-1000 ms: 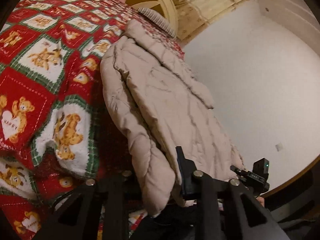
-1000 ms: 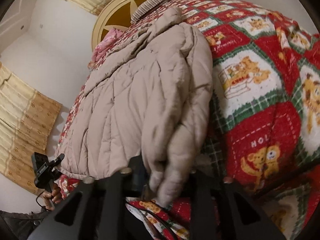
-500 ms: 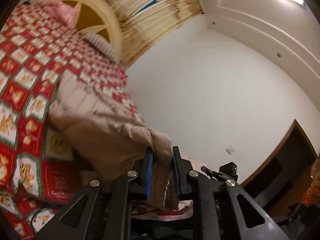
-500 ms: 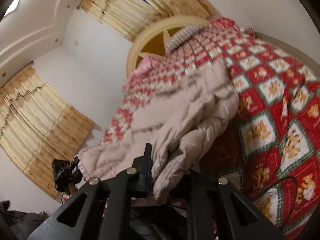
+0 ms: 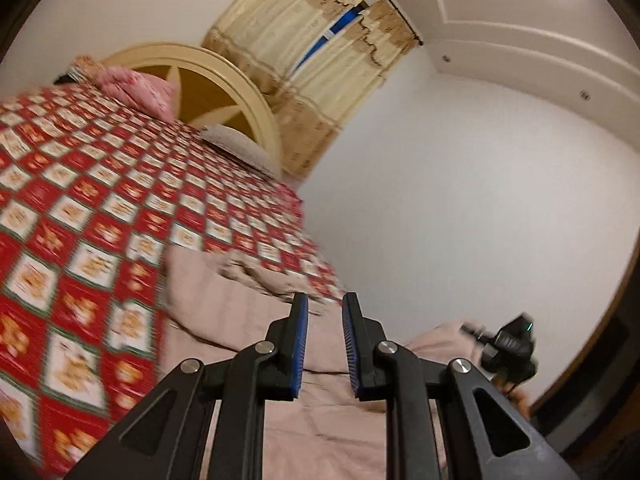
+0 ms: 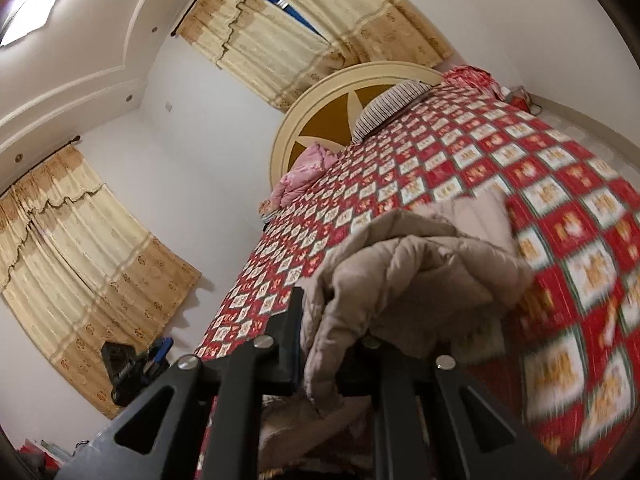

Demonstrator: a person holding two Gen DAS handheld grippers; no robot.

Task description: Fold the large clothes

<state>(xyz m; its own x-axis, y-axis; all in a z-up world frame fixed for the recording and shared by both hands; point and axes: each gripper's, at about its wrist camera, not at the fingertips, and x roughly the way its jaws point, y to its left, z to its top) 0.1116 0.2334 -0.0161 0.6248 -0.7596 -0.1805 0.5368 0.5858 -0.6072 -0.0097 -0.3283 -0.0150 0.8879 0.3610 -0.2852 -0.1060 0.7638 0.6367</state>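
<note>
Right wrist: right gripper [image 6: 320, 344] jaws clamp beige coat [image 6: 416, 272].

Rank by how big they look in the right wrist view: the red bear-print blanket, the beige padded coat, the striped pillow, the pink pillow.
1. Red bear-print blanket
2. Beige padded coat, though nearness to the camera enlarges it
3. Striped pillow and pink pillow: look alike, so unranked

coat [image 6: 420, 276] hem lifted, both claws risen
</note>
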